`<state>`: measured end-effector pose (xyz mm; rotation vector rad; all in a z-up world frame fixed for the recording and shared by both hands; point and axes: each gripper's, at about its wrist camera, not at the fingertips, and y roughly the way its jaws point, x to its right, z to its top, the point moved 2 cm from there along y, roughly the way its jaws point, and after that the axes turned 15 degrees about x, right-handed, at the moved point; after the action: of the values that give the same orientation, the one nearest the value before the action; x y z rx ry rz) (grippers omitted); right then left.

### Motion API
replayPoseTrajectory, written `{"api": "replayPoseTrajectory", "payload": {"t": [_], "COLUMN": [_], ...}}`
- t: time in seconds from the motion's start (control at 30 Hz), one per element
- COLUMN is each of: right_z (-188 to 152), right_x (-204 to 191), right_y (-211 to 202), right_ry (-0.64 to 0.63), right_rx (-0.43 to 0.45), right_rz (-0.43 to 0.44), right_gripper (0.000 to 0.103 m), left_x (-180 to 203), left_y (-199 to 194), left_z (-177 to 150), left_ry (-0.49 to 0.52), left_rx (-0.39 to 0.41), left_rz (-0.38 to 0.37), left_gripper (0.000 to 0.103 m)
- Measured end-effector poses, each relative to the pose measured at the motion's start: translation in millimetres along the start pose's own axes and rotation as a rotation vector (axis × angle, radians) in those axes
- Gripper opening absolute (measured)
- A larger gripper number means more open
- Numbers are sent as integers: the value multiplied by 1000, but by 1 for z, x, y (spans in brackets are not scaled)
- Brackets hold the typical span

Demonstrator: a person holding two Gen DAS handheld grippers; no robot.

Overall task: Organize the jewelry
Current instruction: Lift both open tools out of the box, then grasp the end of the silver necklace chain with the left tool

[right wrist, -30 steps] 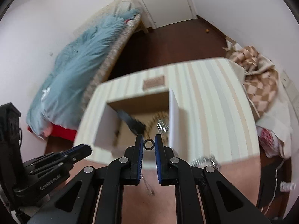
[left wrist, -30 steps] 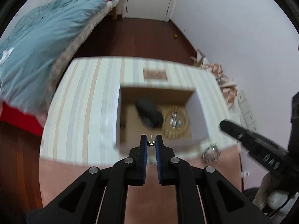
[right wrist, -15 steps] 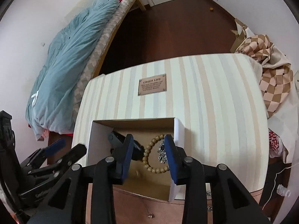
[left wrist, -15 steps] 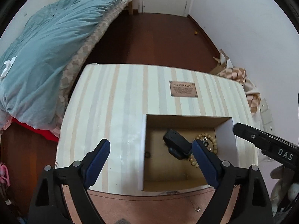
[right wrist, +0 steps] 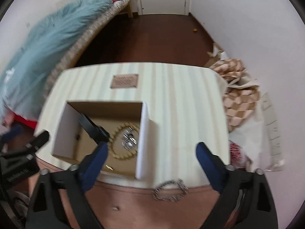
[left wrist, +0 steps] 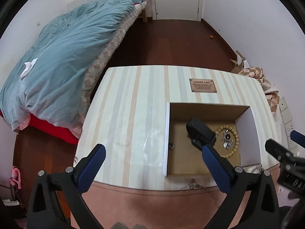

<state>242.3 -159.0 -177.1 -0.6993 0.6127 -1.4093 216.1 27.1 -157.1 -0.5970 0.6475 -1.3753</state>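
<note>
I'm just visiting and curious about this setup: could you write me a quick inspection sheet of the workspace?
Surface: striped table with a brown plaque.
Job's things: open box holding a bead bracelet, a small ring and a black object; silver chain bracelet and thin chain lie outside, on the pink near edge.
Clutter: nothing seen.
Grippers: left gripper and right gripper open, empty.
Cables: nothing seen.
Surroundings: bed with blue duvet, checkered cloth.

- The box [left wrist: 246, 131] stands open-topped; its upright white walls fence all sides.
- Inside, a black band [left wrist: 200, 132] and bead bracelet [left wrist: 227, 142] crowd the right half; the left floor lies barer.
- The striped tabletop [left wrist: 131, 118] left of the box lies bare.
</note>
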Motion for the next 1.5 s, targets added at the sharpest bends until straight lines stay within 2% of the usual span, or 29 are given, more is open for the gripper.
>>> {"api": "replayPoseTrajectory", "payload": {"t": [0.3, 0.77, 1.03, 1.27, 1.5], "right_z": [-15, -9, -9, -13, -31], "right_x": [-5, -10, -10, -3, 27], "right_y": [-43, -161, -216, -227, -181], "right_ry": [9, 15, 20, 75, 154], "right_rx": [35, 211, 283, 291, 191], "right_rz": [-38, -48, -41, -21, -32], "right_gripper": [101, 101, 101, 101, 101], "left_x": [-5, -10, -10, -9, -2], "left_y": [-38, -151, -196, -204, -167], "left_z": [-7, -1, 3, -3, -24], "left_ry": [-26, -64, -56, -64, -92], "left_rx": [42, 197, 252, 247, 149], "left_rz": [-7, -74, -96, -107, -102], "left_gripper": [103, 103, 103, 103, 103]}}
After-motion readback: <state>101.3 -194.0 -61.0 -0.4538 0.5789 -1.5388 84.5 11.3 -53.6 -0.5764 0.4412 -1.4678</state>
